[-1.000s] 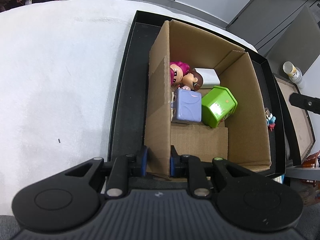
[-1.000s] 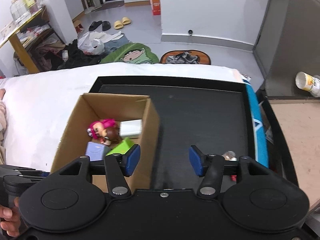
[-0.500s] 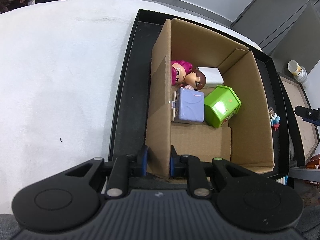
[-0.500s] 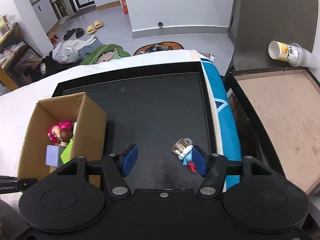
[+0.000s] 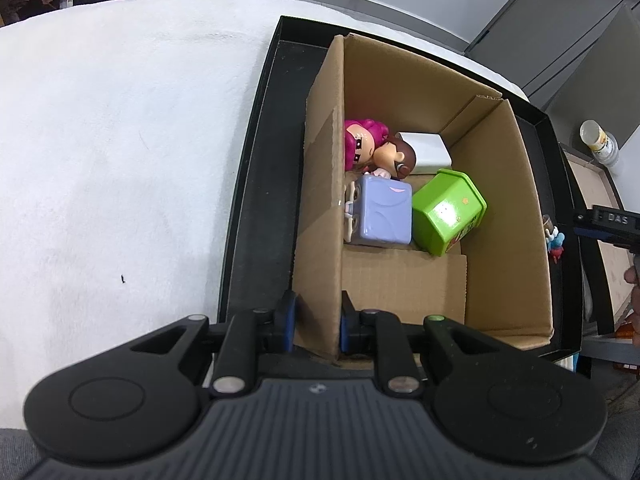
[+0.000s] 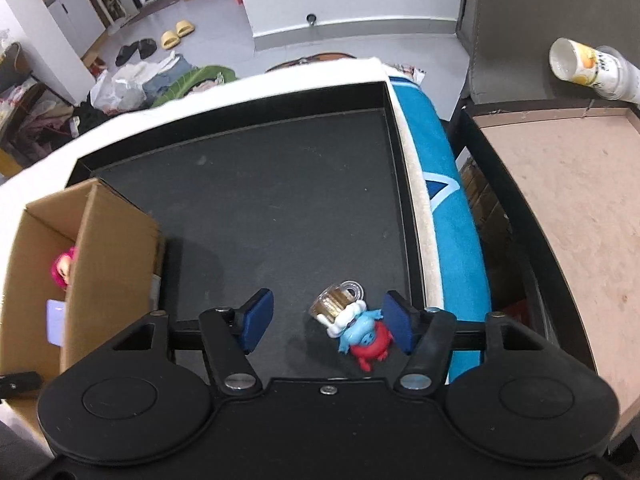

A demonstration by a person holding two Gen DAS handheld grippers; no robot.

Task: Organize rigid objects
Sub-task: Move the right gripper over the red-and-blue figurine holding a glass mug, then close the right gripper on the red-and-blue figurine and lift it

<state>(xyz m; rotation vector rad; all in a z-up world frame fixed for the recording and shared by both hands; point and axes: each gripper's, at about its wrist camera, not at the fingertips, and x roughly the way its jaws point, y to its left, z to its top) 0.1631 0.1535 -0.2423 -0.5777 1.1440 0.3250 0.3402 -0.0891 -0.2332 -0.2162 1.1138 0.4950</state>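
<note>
My left gripper (image 5: 316,326) is shut on the left wall of the cardboard box (image 5: 320,184), which stands in the black tray (image 5: 256,184). In the box lie a pink-haired figure (image 5: 366,146), a white block (image 5: 426,152), a lilac case (image 5: 386,214) and a green box (image 5: 448,210). My right gripper (image 6: 326,326) is open over the tray floor (image 6: 280,208). A small blue-and-red figure with a gold cap (image 6: 354,326) lies between its fingers, close to the right pad (image 6: 396,326). The figure also shows in the left wrist view (image 5: 554,240).
The tray sits on a white cloth (image 5: 120,160). A blue cushion (image 6: 452,208) borders the tray's right rim. A wooden tray (image 6: 568,208) with a tipped cup (image 6: 588,66) beside it lies further right. The box (image 6: 108,256) fills the tray's left side.
My right gripper has swung right, away from the box, and now straddles the small blue-and-red figure. My left gripper has kept its grip on the box wall.
</note>
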